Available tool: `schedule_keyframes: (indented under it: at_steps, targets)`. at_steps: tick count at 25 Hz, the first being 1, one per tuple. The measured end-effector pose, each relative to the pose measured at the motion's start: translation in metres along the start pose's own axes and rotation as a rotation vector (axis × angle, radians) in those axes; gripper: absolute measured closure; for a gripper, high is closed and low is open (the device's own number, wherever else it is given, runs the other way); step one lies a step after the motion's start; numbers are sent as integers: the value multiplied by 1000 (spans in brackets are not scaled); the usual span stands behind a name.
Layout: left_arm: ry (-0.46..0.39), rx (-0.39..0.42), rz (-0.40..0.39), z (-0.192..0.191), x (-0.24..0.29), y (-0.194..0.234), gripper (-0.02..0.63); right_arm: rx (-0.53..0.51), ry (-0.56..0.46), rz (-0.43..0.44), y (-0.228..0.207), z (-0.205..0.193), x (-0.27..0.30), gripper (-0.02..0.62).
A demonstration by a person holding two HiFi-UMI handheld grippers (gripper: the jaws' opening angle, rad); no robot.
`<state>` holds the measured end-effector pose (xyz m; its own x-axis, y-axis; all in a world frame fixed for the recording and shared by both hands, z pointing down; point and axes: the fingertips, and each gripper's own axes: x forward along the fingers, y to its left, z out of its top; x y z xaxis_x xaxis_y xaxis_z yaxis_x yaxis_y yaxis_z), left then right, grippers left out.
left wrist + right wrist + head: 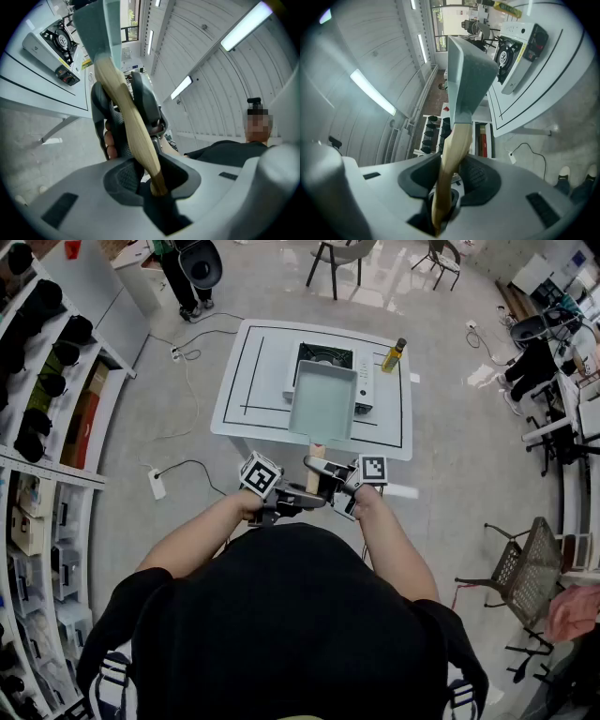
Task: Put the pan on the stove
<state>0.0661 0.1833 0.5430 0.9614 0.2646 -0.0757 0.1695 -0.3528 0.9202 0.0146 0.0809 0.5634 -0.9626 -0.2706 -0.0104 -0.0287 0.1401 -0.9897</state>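
Grey workroom floor, white tabletop (244, 381) ahead of the tongs. Nearest: wooden handle (316, 457) pinched firmly in left tongs (152, 180) and right tongs (450, 183), side by side at its near end. Just beyond the tongs: pale green square pan (323, 399) over the stove (364, 381); resting or hovering, impossible to tell. Probably rigid, front-heavy, with a smooth handle prone to twisting; better gripped nearer the pan body. Farthest, right of the tongs: oil bottle (394, 355).

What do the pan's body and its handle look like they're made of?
The pan body is probably coated metal: it has an even, matte, pale grey-green finish, thin flat walls and no bare shine. The handle looks like light wood, as it is smooth, rounded and pale tan, but the pictures can't rule out a wood-look finish.
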Motion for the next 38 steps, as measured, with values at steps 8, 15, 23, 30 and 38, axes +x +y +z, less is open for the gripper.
schedule_keyframes:
  at_steps: [8,15,23,30,38]
  targets:
    - [-20,-25,0,1,15,6,508,5,7,15,10,2,-9,469]
    - [-42,-11,3,5,34,4,508,-11,23,37,15,4,-26,468]
    - [-62,24,14,7,58,9,508,-10,36,34,12,4,-50,468]
    - [-106,-28,13,4,72,12,508,-28,70,27,9,2,-62,468]
    - [-109,-44,31,4,74,15,509,-7,72,40,11,2,-64,468]
